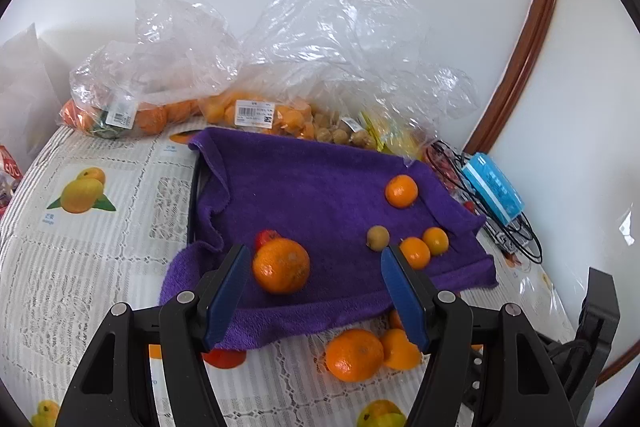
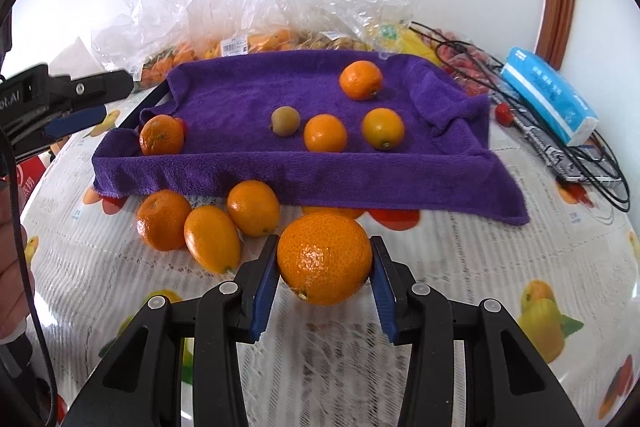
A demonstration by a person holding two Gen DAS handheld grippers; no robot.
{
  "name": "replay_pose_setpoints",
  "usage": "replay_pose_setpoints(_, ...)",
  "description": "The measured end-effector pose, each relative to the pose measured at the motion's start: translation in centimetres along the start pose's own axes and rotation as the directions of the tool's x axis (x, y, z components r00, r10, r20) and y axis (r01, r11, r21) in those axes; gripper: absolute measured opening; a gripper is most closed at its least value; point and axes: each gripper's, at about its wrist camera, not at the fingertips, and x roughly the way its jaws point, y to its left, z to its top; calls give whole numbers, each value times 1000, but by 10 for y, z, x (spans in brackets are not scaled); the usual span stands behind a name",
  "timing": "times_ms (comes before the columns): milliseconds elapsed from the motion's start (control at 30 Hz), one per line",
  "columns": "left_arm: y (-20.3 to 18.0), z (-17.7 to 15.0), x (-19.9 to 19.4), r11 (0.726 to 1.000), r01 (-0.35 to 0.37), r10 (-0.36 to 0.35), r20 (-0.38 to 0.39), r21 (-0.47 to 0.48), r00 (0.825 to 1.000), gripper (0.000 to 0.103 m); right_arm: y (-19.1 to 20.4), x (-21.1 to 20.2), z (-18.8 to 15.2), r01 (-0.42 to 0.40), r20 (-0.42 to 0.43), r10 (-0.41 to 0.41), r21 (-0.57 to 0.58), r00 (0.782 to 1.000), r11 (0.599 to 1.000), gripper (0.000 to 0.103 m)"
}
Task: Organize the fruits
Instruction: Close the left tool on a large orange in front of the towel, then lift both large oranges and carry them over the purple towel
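Right tongs [image 2: 325,281]: closed on a large orange [image 2: 325,259], blue pads pressed to both of its flanks, the fruit held above the table [image 2: 500,267] just in front of the purple towel [image 2: 240,99].

Left tongs [image 1: 316,291]: jaws stood about half open with nothing between them, hovering over the near edge of the towel. A big mandarin [image 1: 281,265] lay on the towel just beside the left pad, untouched; a red fruit [image 1: 267,237] showed partly behind it.

Purple towel: spread over a dark tray [image 1: 195,187], whose rim showed along its left side; edges draped over onto the table.

On the towel, as the right wrist camera saw them: one mandarin toward the back [image 2: 361,80]; a small brownish round fruit [image 2: 285,121]; two small oranges side by side near the front fold [image 2: 325,133] [image 2: 383,129]; the big mandarin in the left corner.

On the table in front of the towel: three loose orange fruits [image 2: 208,223] in a cluster, touching one another, one of them oval.

Table covering: a white lace-patterned cloth printed with fruit pictures.

Behind the towel, against the wall: clear plastic bags [image 1: 256,67] of oranges and small pale fruits, with printed labels.

To the right of the towel: a blue tissue pack [image 2: 548,99] lying over a tangle of black cables [image 2: 600,163].

A hand [image 2: 12,267] showed at the left edge of the right wrist view.
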Motion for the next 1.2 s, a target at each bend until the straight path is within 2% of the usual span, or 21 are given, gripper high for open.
replay_pose_setpoints(167,-9,-14,3,998,-1,4,-50,56,999,66,-14,-10,-3,32,16,-32,16,999,999,43)
replay_pose_setpoints(300,-17,-30,12,994,13,1,-120,109,993,66,-28,-16,-4,56,28,-57,28,998,998,43)
replay_pose_setpoints(367,-23,-39,17,989,8,15,-152,151,988,66,-34,-18,-5,58,31,-60,38,998,998,43)
replay_pose_setpoints(467,-32,-50,20,978,-21,55,-159,207,986,66,-41,-20,-6,61,36,-63,52,997,997,43)
replay_pose_setpoints(567,-36,-56,25,973,-20,66,-189,232,980,60,-45,-20,-5,60,37,-62,63,997,996,43)
replay_pose_setpoints(667,-37,-61,31,969,-27,80,-207,245,975,50,-48,-18,-6,58,36,-61,69,998,996,43)
replay_pose_setpoints(700,-38,-62,32,969,-17,71,-213,247,975,42,-48,-17,-6,58,33,-60,71,998,996,43)
replay_pose_setpoints(733,-40,-63,32,967,-15,70,-211,253,975,39,-48,-16,-6,56,31,-58,74,998,996,43)
replay_pose_setpoints(867,-46,-66,33,956,-49,109,-192,291,975,40,-47,-12,-6,45,26,-47,73,999,996,43)
replay_pose_setpoints(1000,-45,-67,39,957,-66,127,-201,284,971,41,-44,-3,-6,28,12,-29,66,1000,997,43)
replay_pose_setpoints(1200,-43,-66,39,959,-68,126,-198,277,972,39,-40,10,-5,-5,-22,6,62,1000,998,43)
